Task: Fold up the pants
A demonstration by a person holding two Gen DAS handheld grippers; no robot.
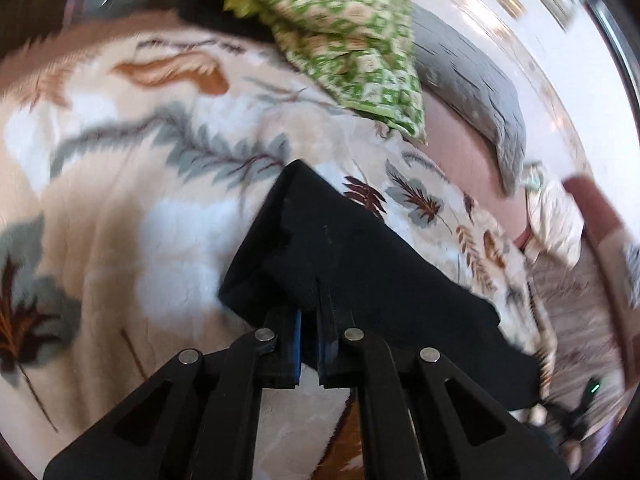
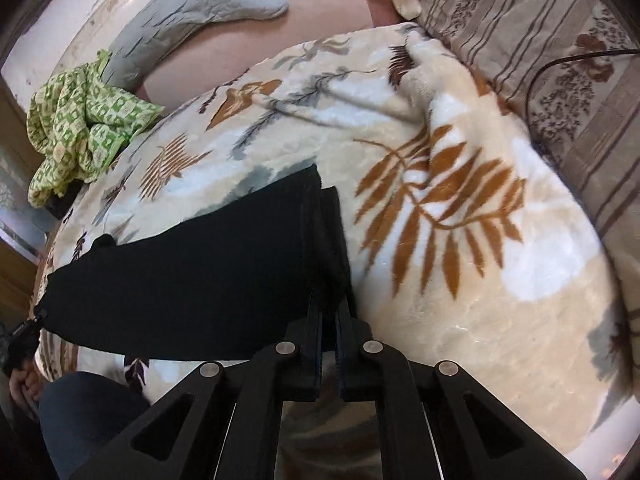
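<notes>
The black pants [image 1: 360, 264] hang stretched between my two grippers above a cream leaf-patterned blanket [image 1: 132, 200]. My left gripper [image 1: 310, 300] is shut on one end of the pants. My right gripper [image 2: 330, 308] is shut on the other end, where folded layers of the pants [image 2: 224, 264] stack near its fingers. In the right wrist view the cloth runs left toward the other gripper at the frame's edge. The blanket [image 2: 460, 280] lies below it.
A crumpled green patterned cloth [image 1: 352, 40] and a grey pillow [image 1: 480, 92] lie at the far side of the bed; both show in the right wrist view, cloth [image 2: 84, 128] and pillow [image 2: 192, 12]. A striped brown bedcover [image 2: 560, 60] with a black cable lies to the right.
</notes>
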